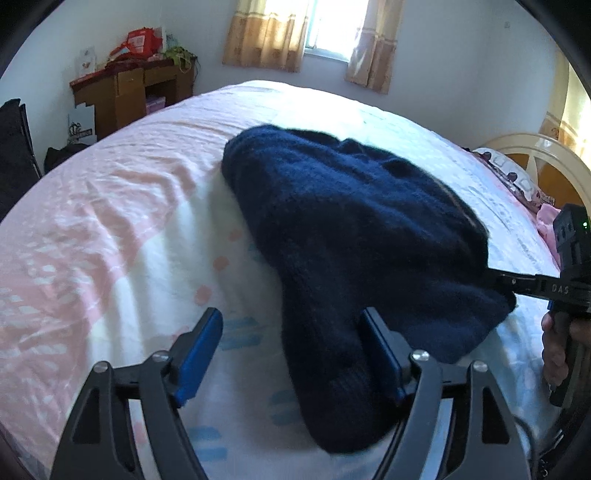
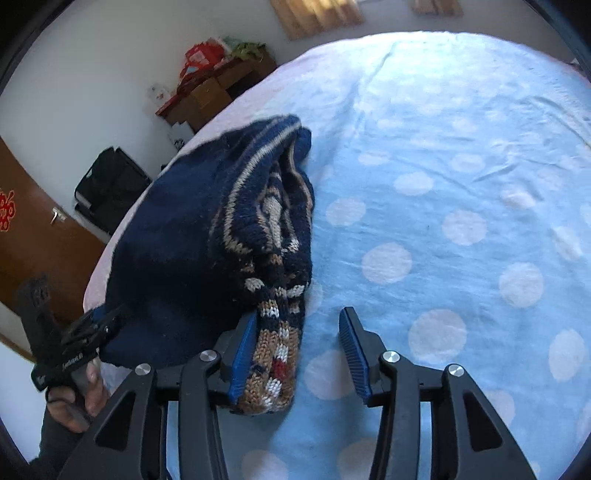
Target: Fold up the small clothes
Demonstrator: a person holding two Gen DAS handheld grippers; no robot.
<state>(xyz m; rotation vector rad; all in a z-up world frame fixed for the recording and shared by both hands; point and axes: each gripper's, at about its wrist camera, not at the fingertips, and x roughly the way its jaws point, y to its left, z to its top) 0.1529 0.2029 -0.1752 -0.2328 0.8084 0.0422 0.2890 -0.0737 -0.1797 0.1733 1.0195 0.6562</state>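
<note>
The navy knitted sweater [image 1: 351, 229] lies bunched on the bed [image 1: 110, 221], already doubled over into a thick bundle. From the right wrist view its striped and patterned knit shows along the folded edge, and one end hangs toward the camera. The fold looks partly done: the layers are stacked but lumpy and uneven, so squaring the edges and probably one more fold seem to remain.

The left tongs [image 1: 291, 354] stand wide open, blue pads apart; a dark sleeve-like end of the sweater lies between them, against the right pad, but nothing is clamped. The right tongs [image 2: 299, 354] are open too, with the patterned end of the sweater touching the left pad and bare sheet under the rest of the gap.

Further out stand a wooden cabinet [image 1: 129, 92] piled with red packages, and a curtained window [image 1: 332, 29].
</note>
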